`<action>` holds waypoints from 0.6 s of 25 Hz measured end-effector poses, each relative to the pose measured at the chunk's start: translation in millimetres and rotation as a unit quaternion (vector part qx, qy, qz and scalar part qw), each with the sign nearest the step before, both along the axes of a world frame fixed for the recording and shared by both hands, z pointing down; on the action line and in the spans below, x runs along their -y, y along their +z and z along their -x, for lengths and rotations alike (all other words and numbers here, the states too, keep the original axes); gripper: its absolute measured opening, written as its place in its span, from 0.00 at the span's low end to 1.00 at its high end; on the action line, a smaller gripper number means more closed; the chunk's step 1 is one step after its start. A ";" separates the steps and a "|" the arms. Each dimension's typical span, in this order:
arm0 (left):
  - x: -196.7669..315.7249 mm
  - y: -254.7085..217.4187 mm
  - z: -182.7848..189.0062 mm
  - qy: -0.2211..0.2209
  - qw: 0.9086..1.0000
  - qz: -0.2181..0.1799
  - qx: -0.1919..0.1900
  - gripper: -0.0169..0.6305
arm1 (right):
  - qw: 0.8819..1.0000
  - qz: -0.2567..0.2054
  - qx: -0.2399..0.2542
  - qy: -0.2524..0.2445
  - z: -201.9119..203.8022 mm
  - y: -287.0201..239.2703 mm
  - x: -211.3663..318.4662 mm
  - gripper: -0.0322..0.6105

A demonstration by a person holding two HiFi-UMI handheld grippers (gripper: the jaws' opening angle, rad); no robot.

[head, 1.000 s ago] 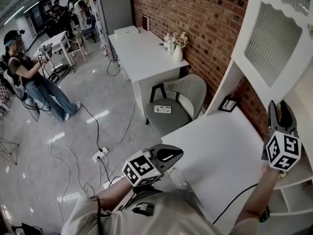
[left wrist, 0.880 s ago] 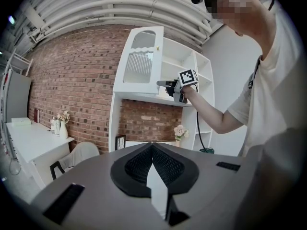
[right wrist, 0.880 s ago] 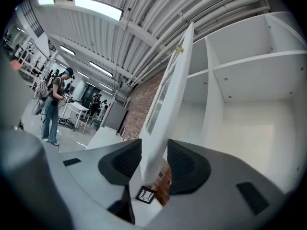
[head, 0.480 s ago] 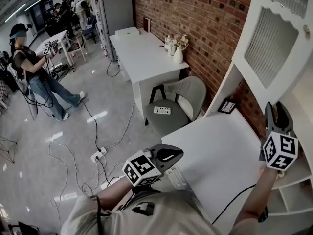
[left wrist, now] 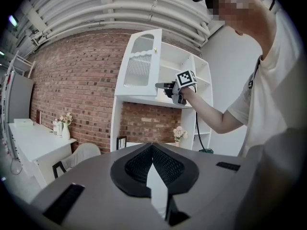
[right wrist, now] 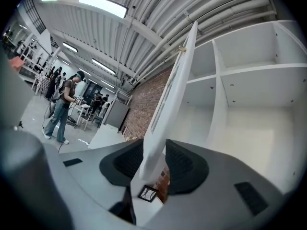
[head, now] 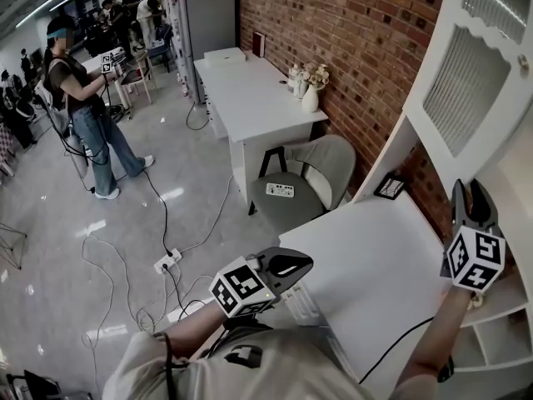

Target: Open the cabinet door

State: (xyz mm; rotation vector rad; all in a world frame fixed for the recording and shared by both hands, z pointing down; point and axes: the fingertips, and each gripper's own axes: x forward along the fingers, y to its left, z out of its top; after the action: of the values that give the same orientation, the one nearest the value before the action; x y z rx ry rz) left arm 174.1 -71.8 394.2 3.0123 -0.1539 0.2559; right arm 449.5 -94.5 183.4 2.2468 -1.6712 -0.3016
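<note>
**Inspector:** As the cabinet door (head: 466, 82) is the item under check, where does it stand?

**Recorder:** At two o'clock in the head view, swung out from the white cabinet (head: 500, 340). Its lower edge runs between the jaws of the right tongs (head: 470, 192).

**Inspector:** State of those tongs?

**Recorder:** The jaws have just been closing. The right gripper view shows both pads against the door's bottom edge, so they are clenched on it.

**Inspector:** And the other pair?

**Recorder:** The left tongs (head: 301, 262) are at six o'clock, just off the near corner of the desk (head: 375, 265). Their jaws are together with nothing between them, well apart from the door.

**Inspector:** Surroundings?

**Recorder:** A small picture frame (head: 389, 187) sits at the back of the desk, beneath the door. The brick wall (head: 350, 40) is at twelve o'clock. A grey chair (head: 312, 177) stands just beyond the desk. The second desk (head: 250, 98) at eleven o'clock carries a vase of flowers (head: 310, 94). A person (head: 83, 98) stands at ten o'clock, and cables (head: 166, 248) lie on the floor.
</note>
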 end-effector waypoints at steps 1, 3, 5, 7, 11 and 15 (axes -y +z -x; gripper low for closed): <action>-0.4 -0.1 1.7 0.000 1.000 0.000 0.000 0.05 | 1.000 -0.001 0.000 -0.001 2.4 -0.4 0.0 0.27; -1.2 -0.4 5.1 0.000 1.000 -0.001 -0.001 0.05 | 1.000 -0.002 -0.004 0.000 7.1 -1.2 -0.8 0.26; -1.4 -1.3 7.3 0.000 1.000 -0.003 -0.002 0.05 | 1.000 -0.004 -0.009 0.004 9.8 -2.0 -1.7 0.25; -0.5 -2.3 8.8 0.000 1.000 -0.004 -0.002 0.05 | 1.000 -0.005 -0.009 0.007 11.0 -2.2 -1.6 0.25; 0.3 -2.2 12.3 0.000 1.000 0.000 -0.001 0.05 | 1.000 -0.001 -0.010 0.005 15.3 -3.0 -1.1 0.25; -0.8 -2.3 13.1 0.002 1.000 0.000 -0.002 0.05 | 1.000 -0.005 -0.012 0.000 21.7 -4.4 -0.9 0.25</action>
State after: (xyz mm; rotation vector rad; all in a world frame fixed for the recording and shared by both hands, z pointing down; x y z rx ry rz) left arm 161.0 -71.1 391.9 3.0124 -0.1474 0.2502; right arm 427.9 -93.7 179.0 2.2415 -1.6625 -0.3363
